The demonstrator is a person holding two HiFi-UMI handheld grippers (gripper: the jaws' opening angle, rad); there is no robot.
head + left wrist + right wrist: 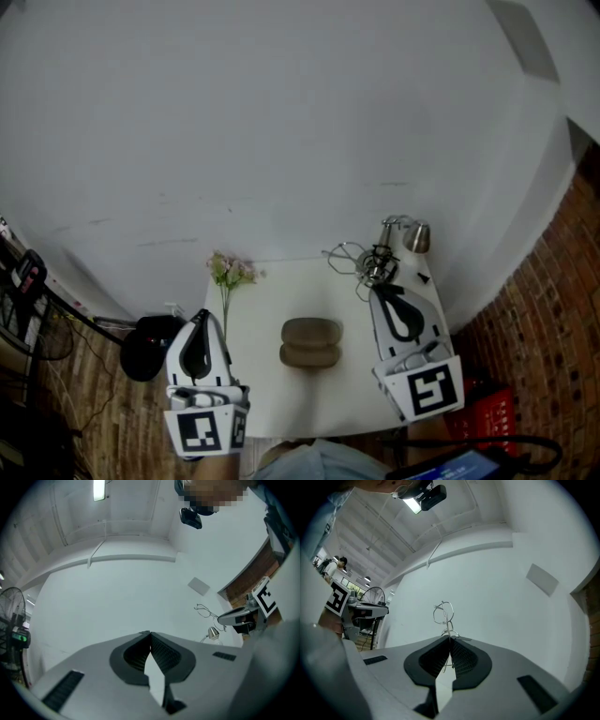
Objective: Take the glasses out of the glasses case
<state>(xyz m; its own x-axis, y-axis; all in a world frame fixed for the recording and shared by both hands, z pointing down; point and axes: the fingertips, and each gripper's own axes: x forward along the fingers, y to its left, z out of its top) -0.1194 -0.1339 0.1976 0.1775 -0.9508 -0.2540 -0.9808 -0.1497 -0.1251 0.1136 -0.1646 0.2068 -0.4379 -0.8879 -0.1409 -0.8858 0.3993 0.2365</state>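
Observation:
The brown glasses case (310, 343) lies in the middle of the white table (262, 394), its two halves showing one behind the other. My right gripper (378, 281) is raised beyond the case to the right, shut on thin wire-frame glasses (349, 260). In the right gripper view the glasses (442, 613) stick up from the closed tips (449, 640), with one wire arm pinched between the pads. My left gripper (200, 319) hovers left of the case; its jaws (149, 633) meet with nothing between them. The left gripper view also catches the glasses (204, 611).
A small desk lamp (415, 235) stands at the table's far right corner, close behind the glasses. A sprig of pink flowers (230, 273) lies at the far left corner. A black object (144, 348) sits on the floor left, a red basket (489, 412) right.

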